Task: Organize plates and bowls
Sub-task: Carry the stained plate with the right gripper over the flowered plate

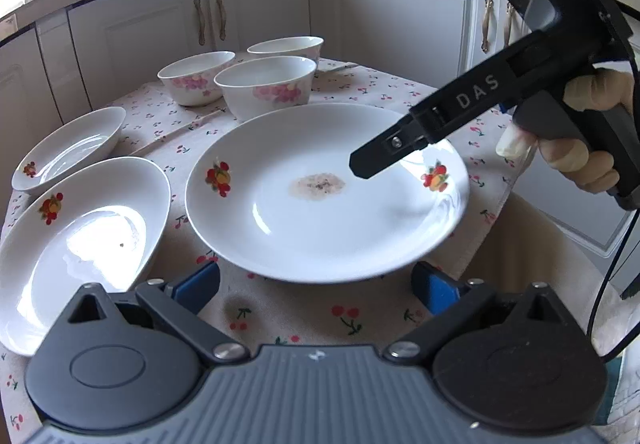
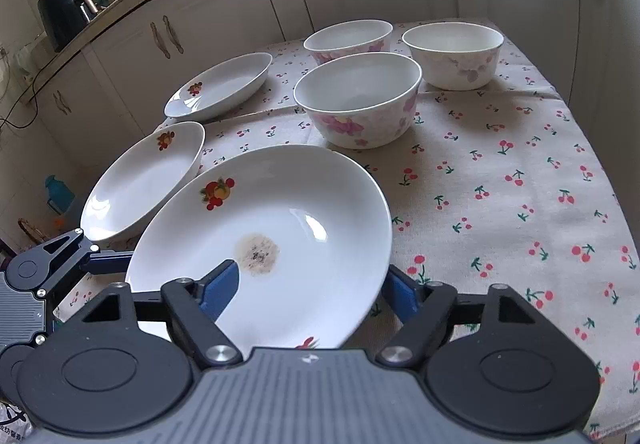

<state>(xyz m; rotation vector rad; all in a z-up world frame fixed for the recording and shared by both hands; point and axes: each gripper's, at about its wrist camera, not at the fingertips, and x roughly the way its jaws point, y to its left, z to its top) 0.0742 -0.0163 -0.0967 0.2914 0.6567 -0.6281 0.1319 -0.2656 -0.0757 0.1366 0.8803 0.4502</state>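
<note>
Large plate (image 1: pixel 320 228): round, glossy white ceramic with fruit decals on the rim and a dull brownish stain (image 1: pixel 317 186) at the centre. Lying at the near edge of the tablecloth (image 2: pixel 500 184), a matte woven fabric printed with cherries.

Right gripper (image 2: pixel 310 294): wide, straddling the plate's near rim, one blue pad over the glazed inner face, the other just outside the edge. Contact with the rim uncertain from this angle; no visible clamping.

Left gripper (image 1: pixel 316 286): wide, blue pads flanking the plate's opposite rim, gripping nothing.

Two oval dishes (image 1: pixel 80 236), shallow, same glaze, beside the plate. Three deep round bowls (image 1: pixel 266 84) with pink floral print, clustered behind it.
</note>
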